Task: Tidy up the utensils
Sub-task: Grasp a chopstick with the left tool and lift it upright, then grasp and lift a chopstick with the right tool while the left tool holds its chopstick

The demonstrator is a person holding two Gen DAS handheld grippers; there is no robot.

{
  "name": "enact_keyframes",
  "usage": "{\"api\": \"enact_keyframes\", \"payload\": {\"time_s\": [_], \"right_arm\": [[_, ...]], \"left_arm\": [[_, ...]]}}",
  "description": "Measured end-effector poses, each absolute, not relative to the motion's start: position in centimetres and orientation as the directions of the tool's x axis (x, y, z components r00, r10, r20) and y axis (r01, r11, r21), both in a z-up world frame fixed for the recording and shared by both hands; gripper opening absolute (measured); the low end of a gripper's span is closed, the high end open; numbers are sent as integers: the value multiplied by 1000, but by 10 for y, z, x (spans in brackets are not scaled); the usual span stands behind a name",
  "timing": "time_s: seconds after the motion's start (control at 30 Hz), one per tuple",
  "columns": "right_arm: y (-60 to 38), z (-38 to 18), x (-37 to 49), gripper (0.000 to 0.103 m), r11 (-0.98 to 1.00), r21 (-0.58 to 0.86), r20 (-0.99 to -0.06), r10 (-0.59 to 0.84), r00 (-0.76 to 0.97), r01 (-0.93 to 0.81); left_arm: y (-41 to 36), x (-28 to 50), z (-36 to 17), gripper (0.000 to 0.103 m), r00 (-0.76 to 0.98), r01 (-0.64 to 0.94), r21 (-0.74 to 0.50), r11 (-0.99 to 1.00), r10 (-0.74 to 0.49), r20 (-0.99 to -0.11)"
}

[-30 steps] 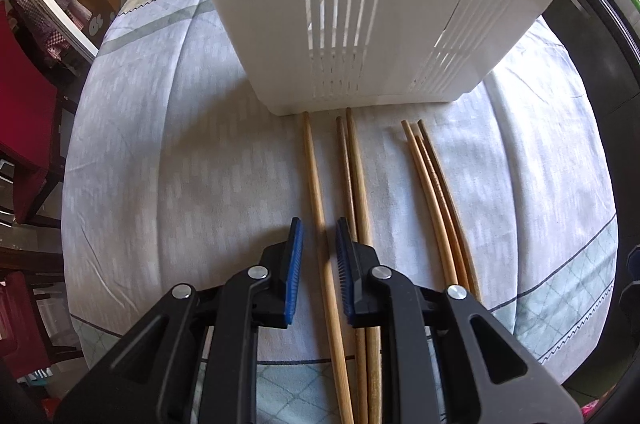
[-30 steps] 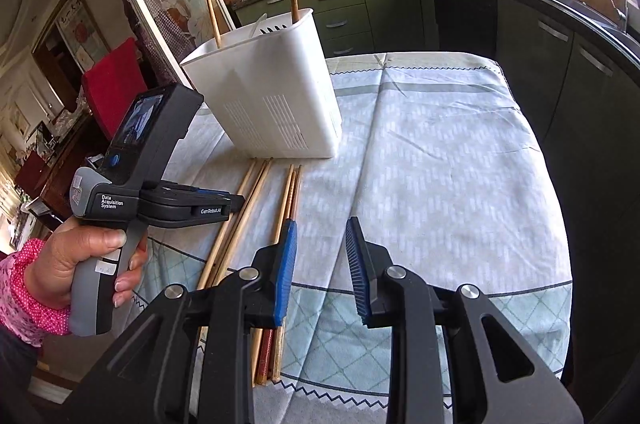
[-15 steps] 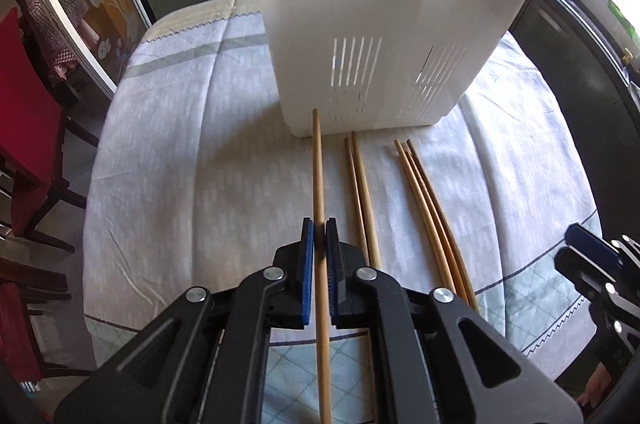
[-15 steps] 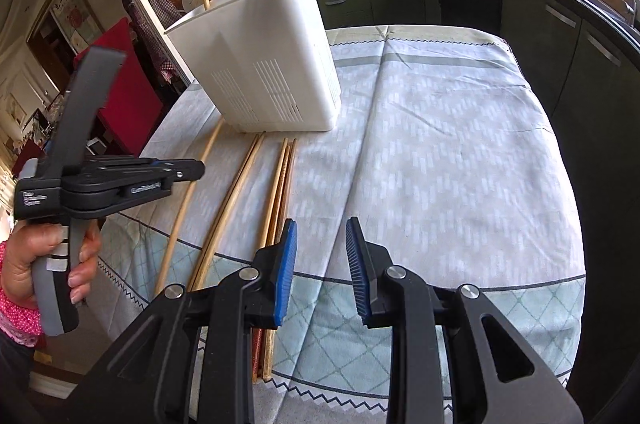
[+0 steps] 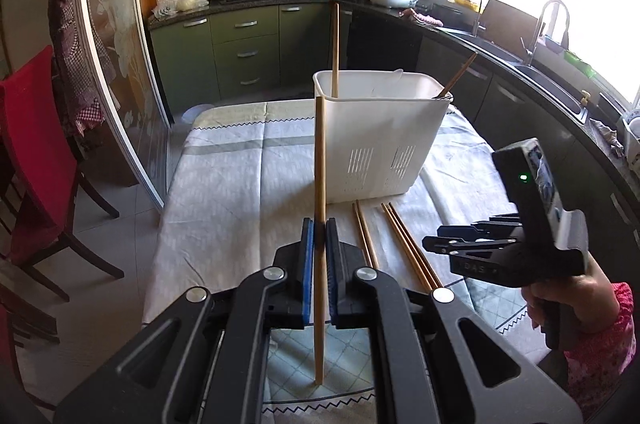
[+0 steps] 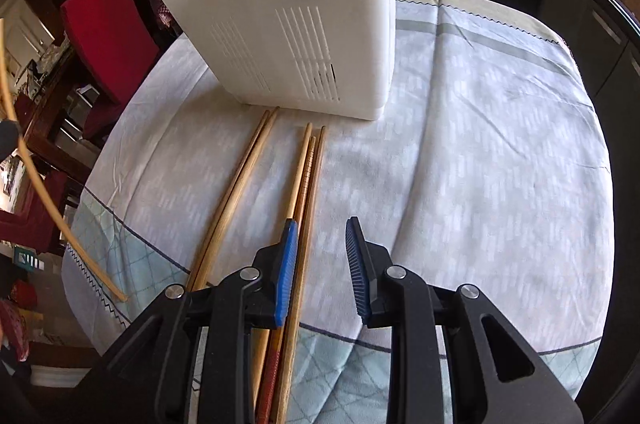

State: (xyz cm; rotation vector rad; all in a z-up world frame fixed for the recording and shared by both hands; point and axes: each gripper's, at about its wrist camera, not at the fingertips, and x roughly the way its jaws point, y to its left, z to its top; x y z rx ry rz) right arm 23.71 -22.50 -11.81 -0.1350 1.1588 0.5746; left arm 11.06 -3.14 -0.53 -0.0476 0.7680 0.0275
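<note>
My left gripper (image 5: 317, 248) is shut on a single wooden chopstick (image 5: 319, 159) and holds it upright, lifted off the table, in front of the white slotted utensil holder (image 5: 380, 139). Two chopsticks stand in the holder. My right gripper (image 6: 322, 256) is open and empty, low over the table, just right of a group of three chopsticks (image 6: 306, 179). A pair of chopsticks (image 6: 240, 183) lies to their left. The holder (image 6: 288, 7) stands just beyond their tips. The lifted chopstick (image 6: 36, 175) shows at the left edge of the right wrist view.
The table has a pale patterned cloth (image 6: 480, 143). Red chairs (image 5: 36, 151) stand at its left side. Dark green kitchen cabinets (image 5: 240, 43) and a counter with a sink (image 5: 548, 63) run behind and to the right. The right gripper's body (image 5: 516, 248) shows in the left wrist view.
My left gripper closed on one chopstick and raised it from flat on the table to upright. My right gripper came down lower and closer to the three chopsticks and the holder.
</note>
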Motion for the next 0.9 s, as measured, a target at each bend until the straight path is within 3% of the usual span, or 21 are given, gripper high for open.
{"api": "enact_keyframes", "payload": {"time_s": [0.63,0.73,0.9], "right_arm": [[-176,-135,239,20,832,32,-941,212,265,-554],[-166,-135,240,8,827,30,-941,214,263,-562],[-159,-131,234,7,830,16,-929,219,300,-558]], "left_arm": [[-27,95,-4,6,743,-11,-42,999,-20,-669],[-27,94,-3,6,743,-8,-39,999,-20,-669],[-28,93,-2,6,743,-6,-37,999,-20,-669]]}}
